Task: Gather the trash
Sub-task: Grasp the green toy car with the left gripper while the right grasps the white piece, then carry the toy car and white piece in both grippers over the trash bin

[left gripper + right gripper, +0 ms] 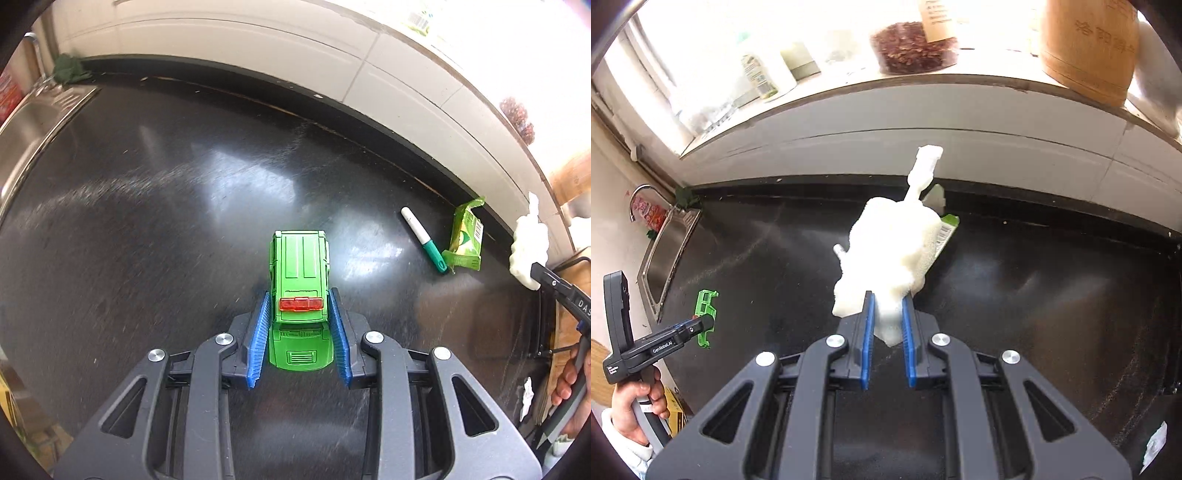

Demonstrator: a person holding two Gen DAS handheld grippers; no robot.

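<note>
My left gripper (pixel 299 295) is shut on a green toy car (pixel 298 273) with a red light bar, held over the black counter (pixel 147 221). My right gripper (pixel 886 299) is shut on a crumpled white paper towel (pixel 890 251) and holds it above the counter. In the left wrist view the towel (pixel 526 243) shows at the far right. A torn green wrapper (pixel 466 236) lies near the counter's back edge, with a white and teal marker (pixel 424 240) beside it. In the right wrist view the wrapper (pixel 947 229) is mostly hidden behind the towel.
A steel sink (pixel 665 251) with a tap sits at the counter's left end. A white tiled ledge (pixel 886 122) behind the counter holds jars, bottles and a wooden container (pixel 1086 51). A white scrap (pixel 527 398) lies at the counter's right edge.
</note>
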